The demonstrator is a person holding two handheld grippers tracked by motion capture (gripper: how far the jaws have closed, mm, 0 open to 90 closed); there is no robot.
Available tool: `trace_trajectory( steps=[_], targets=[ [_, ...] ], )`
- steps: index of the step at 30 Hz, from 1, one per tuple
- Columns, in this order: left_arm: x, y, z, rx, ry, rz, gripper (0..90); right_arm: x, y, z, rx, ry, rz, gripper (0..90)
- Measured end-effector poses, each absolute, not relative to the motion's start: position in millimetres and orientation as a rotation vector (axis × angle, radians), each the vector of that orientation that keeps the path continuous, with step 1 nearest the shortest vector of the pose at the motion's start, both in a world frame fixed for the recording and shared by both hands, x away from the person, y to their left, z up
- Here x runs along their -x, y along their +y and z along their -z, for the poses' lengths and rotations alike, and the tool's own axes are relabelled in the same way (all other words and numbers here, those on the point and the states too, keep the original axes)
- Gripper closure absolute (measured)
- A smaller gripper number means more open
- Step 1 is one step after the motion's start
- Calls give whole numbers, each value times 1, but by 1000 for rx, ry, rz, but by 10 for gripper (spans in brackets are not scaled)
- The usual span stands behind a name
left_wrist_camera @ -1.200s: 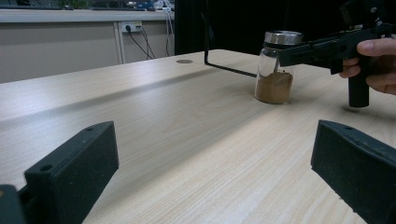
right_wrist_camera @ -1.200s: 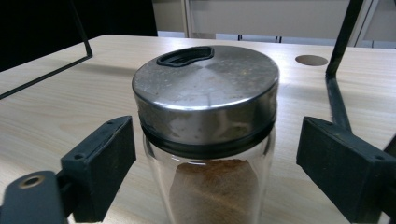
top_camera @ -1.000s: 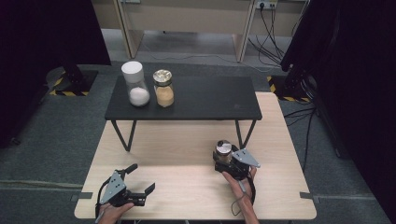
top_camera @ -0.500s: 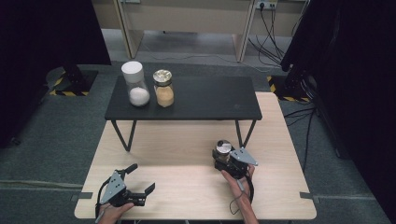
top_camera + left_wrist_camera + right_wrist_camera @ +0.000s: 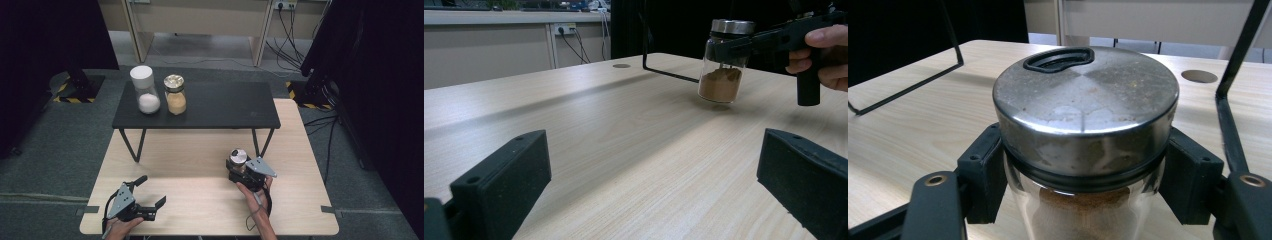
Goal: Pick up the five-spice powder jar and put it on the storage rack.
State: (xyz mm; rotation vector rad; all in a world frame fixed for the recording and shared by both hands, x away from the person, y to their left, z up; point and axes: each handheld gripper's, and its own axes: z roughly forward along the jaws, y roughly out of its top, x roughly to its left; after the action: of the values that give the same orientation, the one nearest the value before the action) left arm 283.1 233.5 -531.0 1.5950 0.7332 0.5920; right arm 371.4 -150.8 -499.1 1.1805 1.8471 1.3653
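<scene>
Spice jar: a small glass jar with a shiny metal lid and brown powder inside. It is near the right side of the wooden tabletop, just in front of the black shelf's right legs.
Right tongs: the right tongs have just squeezed in and now pinch the jar below its lid, one black pad on each side.
Left tongs: the left tongs are spread wide with nothing between them, low over the tabletop near its front left corner.
Step now: the grab looks done. In the left gripper view the jar seems to be a tiny bit off the wood, but that is hard to tell.
Next move: most likely lift the jar straight up, holding tight, and keep it upright so no powder spills.
Black shelf: the little black shelf stands at the back. A white-lidded jar and a jar of yellow powder sit at its left end. Its right part is bare.
Edges: the thin shelf leg is close by the jar, so the jar should rise clear before going forward.
Open room: lots of bare wood lies between the two hands.
</scene>
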Motion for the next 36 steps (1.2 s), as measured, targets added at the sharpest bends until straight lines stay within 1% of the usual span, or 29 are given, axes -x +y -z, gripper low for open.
trace_trajectory(
  steps=[36],
  targets=[
    [-283,233,531,-1600,733,-594,4,-351,-130,455,-1080,1936,-1428,303]
  ],
)
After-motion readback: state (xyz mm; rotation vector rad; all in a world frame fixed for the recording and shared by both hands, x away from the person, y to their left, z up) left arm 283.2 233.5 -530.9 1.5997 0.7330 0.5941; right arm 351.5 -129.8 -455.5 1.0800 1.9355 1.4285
